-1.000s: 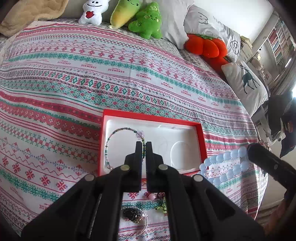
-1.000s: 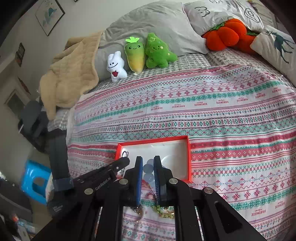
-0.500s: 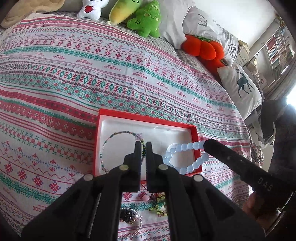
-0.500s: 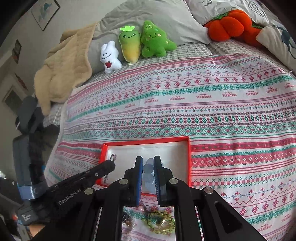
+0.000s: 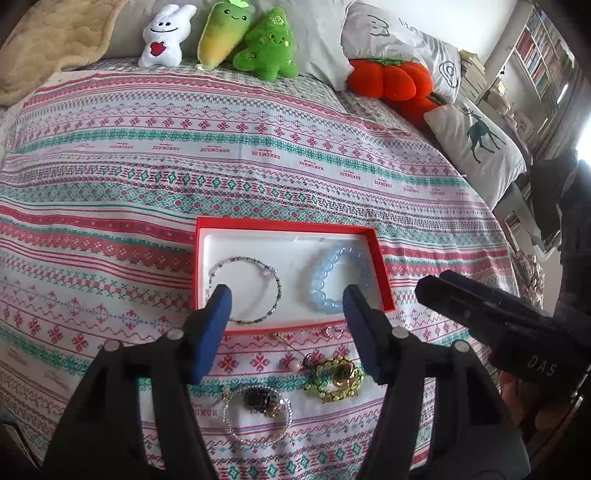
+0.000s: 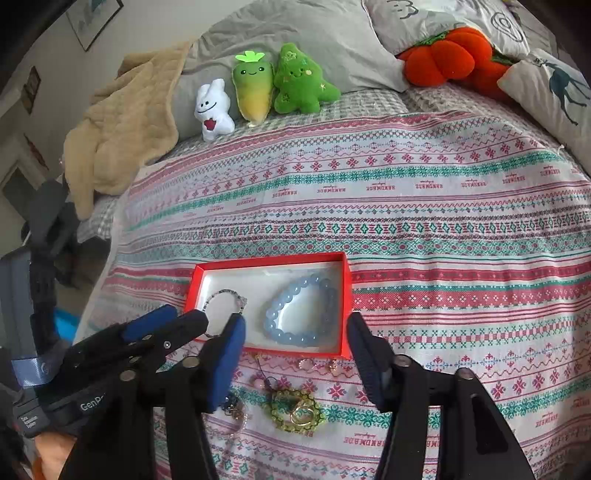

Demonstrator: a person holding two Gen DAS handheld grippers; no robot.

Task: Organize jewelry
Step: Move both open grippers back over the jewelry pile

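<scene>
A red box [image 5: 384, 280] [image 6: 345, 295] with a white lining lies on the patterned bedspread. In it lie a thin beaded bracelet [image 5: 275, 291] [image 6: 225, 293] on the left and a pale blue bead bracelet [image 5: 323, 291] [image 6: 280, 323] on the right. My left gripper [image 5: 286, 295] [image 6: 166, 321] is open and empty above the box's near edge. My right gripper [image 6: 293, 325] is open and empty above the blue bracelet; its body [image 5: 498, 317] shows at the right. In front of the box lie a green-gold bracelet [image 5: 334, 376] [image 6: 295, 408], a silver bracelet with dark beads [image 5: 258, 410] and small pink pieces [image 6: 321, 365].
Three plush toys [image 5: 221, 33] [image 6: 266, 88] stand at the far end of the bed. An orange pumpkin cushion [image 5: 391, 79] and pillows [image 5: 476, 144] lie at the far right. A beige blanket [image 6: 122, 129] is at the far left. The bed's edge drops off at the left [image 6: 92, 295].
The right gripper opened and let the blue bracelet fall into the box, then drew back. The left gripper opened too. Both views pulled back from the box.
</scene>
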